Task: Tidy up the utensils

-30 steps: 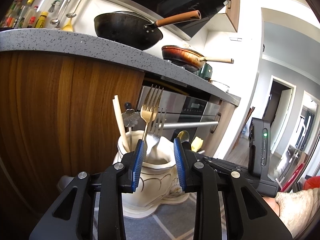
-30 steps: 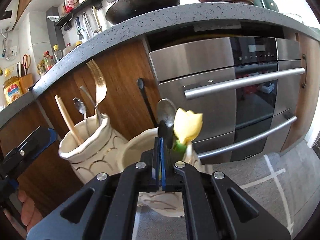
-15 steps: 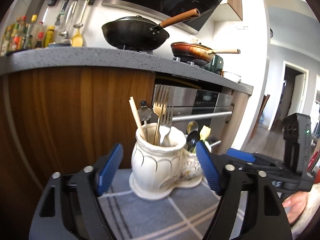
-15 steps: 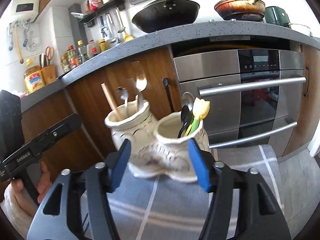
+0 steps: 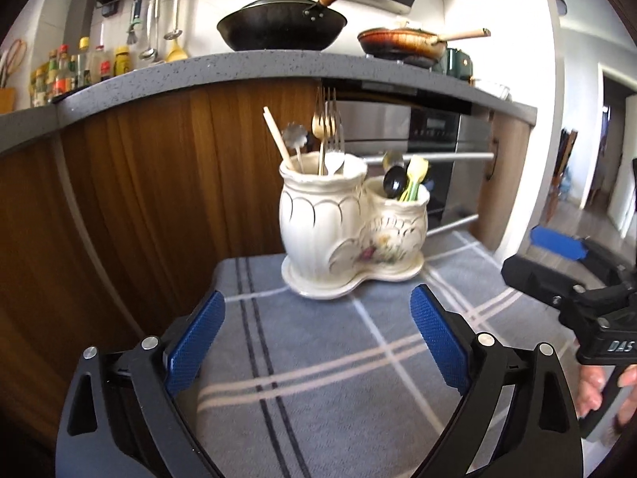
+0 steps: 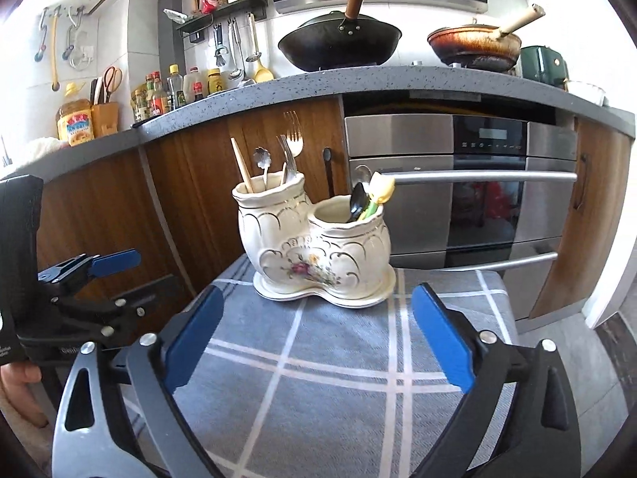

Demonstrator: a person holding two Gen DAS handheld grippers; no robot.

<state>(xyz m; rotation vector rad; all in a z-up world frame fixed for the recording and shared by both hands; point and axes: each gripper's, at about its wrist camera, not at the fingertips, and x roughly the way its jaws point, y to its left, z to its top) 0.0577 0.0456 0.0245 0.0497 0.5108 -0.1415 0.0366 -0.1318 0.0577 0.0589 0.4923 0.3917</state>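
A white ceramic double-pot utensil holder [image 5: 350, 231] [image 6: 314, 247] stands at the far edge of a grey checked cloth [image 5: 326, 378] [image 6: 326, 378]. Its taller pot holds forks [image 5: 327, 127] [image 6: 292, 147], a chopstick and a flower-ended spoon. Its shorter pot holds a black spoon [image 5: 394, 181] [image 6: 357, 201], a yellow-green tulip-shaped spoon [image 6: 380, 193] and a steel one. My left gripper [image 5: 316, 318] is open and empty, well short of the holder. My right gripper [image 6: 316, 318] is open and empty too. Each gripper shows at the edge of the other's view.
Behind the holder are wooden cabinet fronts [image 6: 191, 183] and a steel oven with bar handles [image 6: 481, 177]. A grey counter [image 6: 358, 79] above carries a black wok [image 6: 340, 42], a frying pan, bottles and hanging tools.
Both grippers have opened wide and pulled back from the holder. A second ago the right one was shut at the shorter pot's spoons, the left close around the taller pot.
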